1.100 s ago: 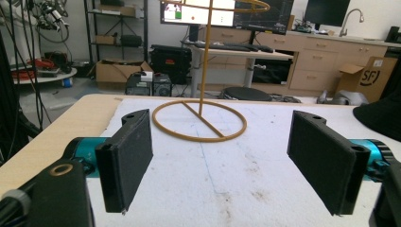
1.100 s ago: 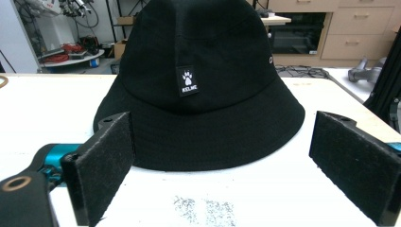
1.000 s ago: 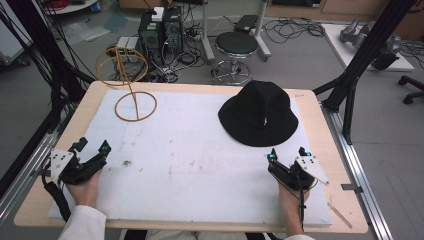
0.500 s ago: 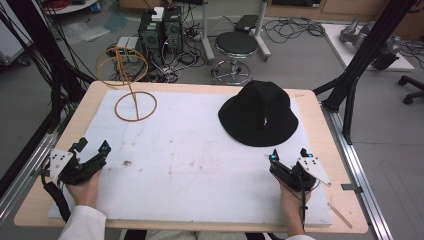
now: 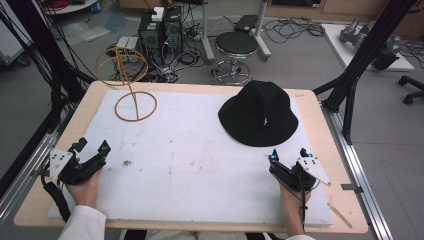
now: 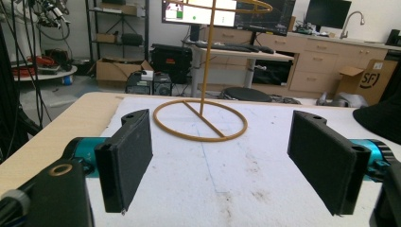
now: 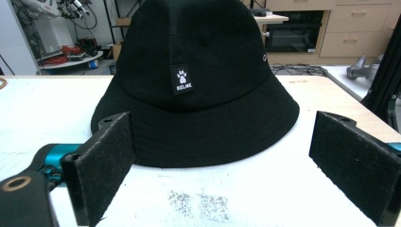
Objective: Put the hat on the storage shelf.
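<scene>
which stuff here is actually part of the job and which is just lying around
Part of the job:
- black fabric bucket hat, in front of the open right claw
- gold wire hat stand with ring base, ahead of the open left claw

Just lying about:
- round black stool on the floor
- computer boxes and cables behind the table
- dark smudge on the white mat

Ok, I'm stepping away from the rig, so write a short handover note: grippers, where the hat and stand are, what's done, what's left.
Left gripper: open, holding nothing, near left of the table, facing the gold wire stand.
Right gripper: open, holding nothing, just short of the black bucket hat.
Hat lies brim-down on the white mat at far right; stand is upright at far left, bare.
Done: nothing grasped.
Left, probably: grip the hat's brim and carry it to the stand.
</scene>
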{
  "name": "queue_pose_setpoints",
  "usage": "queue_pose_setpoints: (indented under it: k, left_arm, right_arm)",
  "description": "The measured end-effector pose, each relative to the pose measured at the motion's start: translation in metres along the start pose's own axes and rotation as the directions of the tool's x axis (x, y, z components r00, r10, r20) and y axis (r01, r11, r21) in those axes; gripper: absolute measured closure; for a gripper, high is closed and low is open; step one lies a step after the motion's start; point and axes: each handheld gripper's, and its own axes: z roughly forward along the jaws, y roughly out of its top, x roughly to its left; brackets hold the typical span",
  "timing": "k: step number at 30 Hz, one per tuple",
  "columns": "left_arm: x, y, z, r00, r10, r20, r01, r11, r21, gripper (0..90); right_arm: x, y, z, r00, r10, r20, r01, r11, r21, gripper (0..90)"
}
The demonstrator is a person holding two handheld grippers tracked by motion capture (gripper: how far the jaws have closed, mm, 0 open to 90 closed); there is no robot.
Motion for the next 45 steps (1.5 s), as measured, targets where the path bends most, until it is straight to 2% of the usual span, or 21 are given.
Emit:
queue_pose_setpoints:
  k: [9,15,19,32,45]
  left_arm:
    - [0.000,0.000,0.000,1.0000,0.001,0.002,-0.001,1.0000,0.001,22.9]
    - [-0.001,0.000,0.001,1.0000,0.006,0.005,-0.006,1.0000,0.002,22.9]
    - [-0.001,-0.001,0.001,0.9999,0.009,0.007,-0.009,0.9999,0.005,22.9]
    - [-0.002,-0.001,0.002,0.9999,0.014,0.004,-0.014,0.9999,0.008,22.9]
    - [-0.002,-0.001,0.002,0.9999,0.015,0.006,-0.015,0.9998,0.008,22.9]
  right_arm:
    - [0.001,0.003,0.000,1.0000,-0.005,-0.002,0.005,1.000,-0.004,6.9]
    - [0.005,0.012,0.002,0.9987,-0.050,-0.008,0.050,0.999,-0.018,6.9]
    - [0.008,0.018,0.005,0.9981,-0.055,-0.027,0.055,0.998,-0.006,6.9]
    - [0.004,0.034,0.019,0.9998,-0.002,-0.022,0.002,1.000,0.005,6.9]
    - [0.013,0.049,0.037,0.9988,-0.022,-0.043,0.025,0.998,0.051,6.9]
